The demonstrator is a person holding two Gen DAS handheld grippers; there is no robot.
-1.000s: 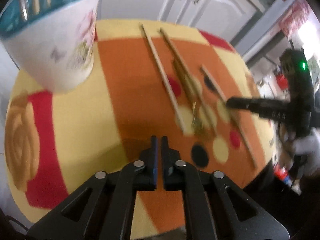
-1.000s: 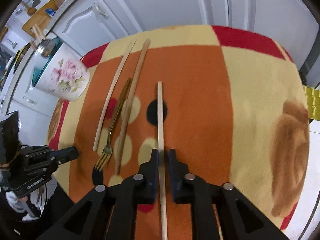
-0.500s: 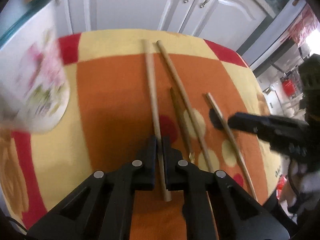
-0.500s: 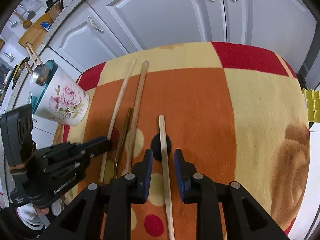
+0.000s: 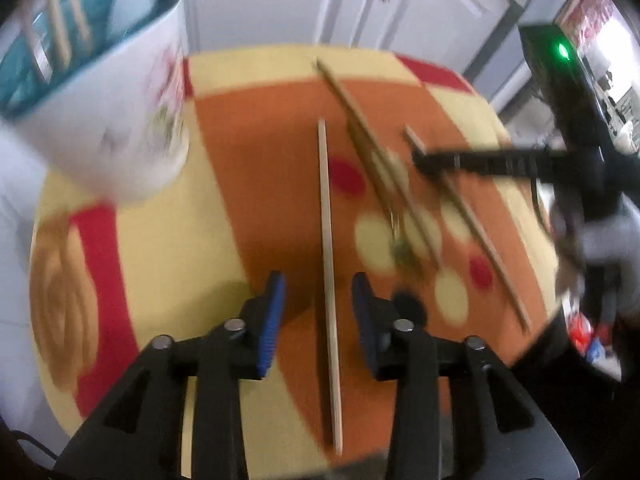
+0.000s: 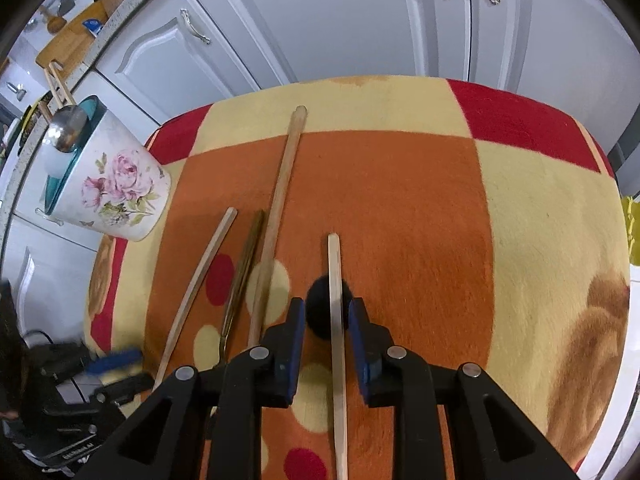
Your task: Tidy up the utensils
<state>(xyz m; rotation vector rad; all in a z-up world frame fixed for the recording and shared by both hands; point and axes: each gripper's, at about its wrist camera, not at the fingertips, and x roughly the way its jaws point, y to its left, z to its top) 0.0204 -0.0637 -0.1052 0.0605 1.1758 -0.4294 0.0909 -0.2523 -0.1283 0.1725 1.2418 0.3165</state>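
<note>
Two pale chopsticks, a gold fork [image 6: 240,276] and a longer wooden stick [image 6: 276,220] lie on the patterned cloth [image 6: 400,200]. My left gripper [image 5: 319,304] straddles one chopstick [image 5: 328,240]. Its jaws are opening and the blue pads stand clear of the wood. In the right wrist view this gripper [image 6: 116,364] shows blurred at the lower left. My right gripper [image 6: 326,320] straddles the other chopstick [image 6: 334,280] with a narrow gap on each side. From the left wrist view it [image 5: 440,160] reaches in at the right. A floral cup [image 6: 116,192] with utensils inside stands at the left.
White cabinet doors [image 6: 360,20] rise right behind the cloth-covered surface. The cloth's round edge drops off close on the left and right. A gloved hand [image 5: 608,240] holds the right gripper. The cup [image 5: 120,120] looms large and blurred at the upper left of the left wrist view.
My left gripper came over the leftmost chopstick, closed on it, drew it toward me and has now spread its jaws. My right gripper's jaws loosened off the other chopstick.
</note>
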